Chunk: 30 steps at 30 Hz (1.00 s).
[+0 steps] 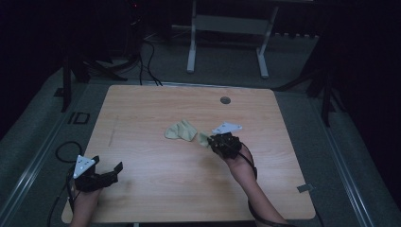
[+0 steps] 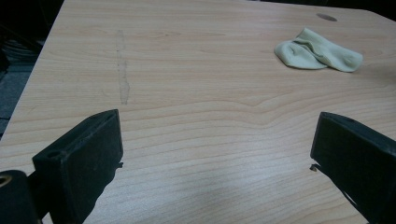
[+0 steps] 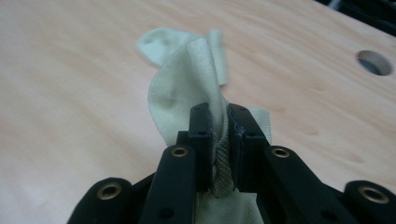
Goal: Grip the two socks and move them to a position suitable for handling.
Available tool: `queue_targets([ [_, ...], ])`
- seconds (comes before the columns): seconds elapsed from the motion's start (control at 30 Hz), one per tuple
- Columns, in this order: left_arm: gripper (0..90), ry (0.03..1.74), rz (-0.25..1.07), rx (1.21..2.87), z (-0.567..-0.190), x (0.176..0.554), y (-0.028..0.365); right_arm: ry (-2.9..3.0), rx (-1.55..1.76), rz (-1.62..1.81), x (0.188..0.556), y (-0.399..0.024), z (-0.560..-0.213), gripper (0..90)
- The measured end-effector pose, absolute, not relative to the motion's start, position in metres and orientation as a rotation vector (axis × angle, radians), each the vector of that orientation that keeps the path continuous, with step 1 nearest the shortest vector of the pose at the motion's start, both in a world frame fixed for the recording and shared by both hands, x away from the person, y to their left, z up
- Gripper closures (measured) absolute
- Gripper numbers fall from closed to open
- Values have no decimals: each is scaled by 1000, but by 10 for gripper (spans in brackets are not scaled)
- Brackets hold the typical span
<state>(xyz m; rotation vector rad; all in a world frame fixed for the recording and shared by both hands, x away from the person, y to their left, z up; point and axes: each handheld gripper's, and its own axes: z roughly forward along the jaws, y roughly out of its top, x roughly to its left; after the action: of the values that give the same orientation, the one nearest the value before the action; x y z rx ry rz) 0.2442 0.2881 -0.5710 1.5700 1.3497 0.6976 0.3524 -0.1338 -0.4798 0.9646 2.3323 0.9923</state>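
The sock [image 3: 187, 84] is pinched by the right gripper [image 3: 219, 140]; the left gripper [image 2: 215, 154], at seven o'clock, is held open.

Left tool [image 1: 108, 171] agape, right tool [image 1: 213, 140] clamped

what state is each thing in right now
sock: crumpled on the table, one end lifted
right gripper: shut on the sock's end
left gripper: open, nothing between its jaws, low over the table
table: bare wood, round hole near the far edge
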Motion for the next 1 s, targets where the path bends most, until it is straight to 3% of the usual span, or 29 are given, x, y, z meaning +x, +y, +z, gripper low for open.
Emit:
queue_targets([
  [0.43,22,1251,627,1584,-567,243,269,2432,921,977,291,-114,-522,805],
  [0.67,23,1110,571,1786,-566,242,238,2521,911,931,279,-100,-553,792],
  [0.73,23,1081,564,1828,-567,241,231,2523,921,931,277,-98,-558,761],
  [1.0,23,988,496,1887,-564,240,199,2519,904,951,270,-93,-563,471],
])
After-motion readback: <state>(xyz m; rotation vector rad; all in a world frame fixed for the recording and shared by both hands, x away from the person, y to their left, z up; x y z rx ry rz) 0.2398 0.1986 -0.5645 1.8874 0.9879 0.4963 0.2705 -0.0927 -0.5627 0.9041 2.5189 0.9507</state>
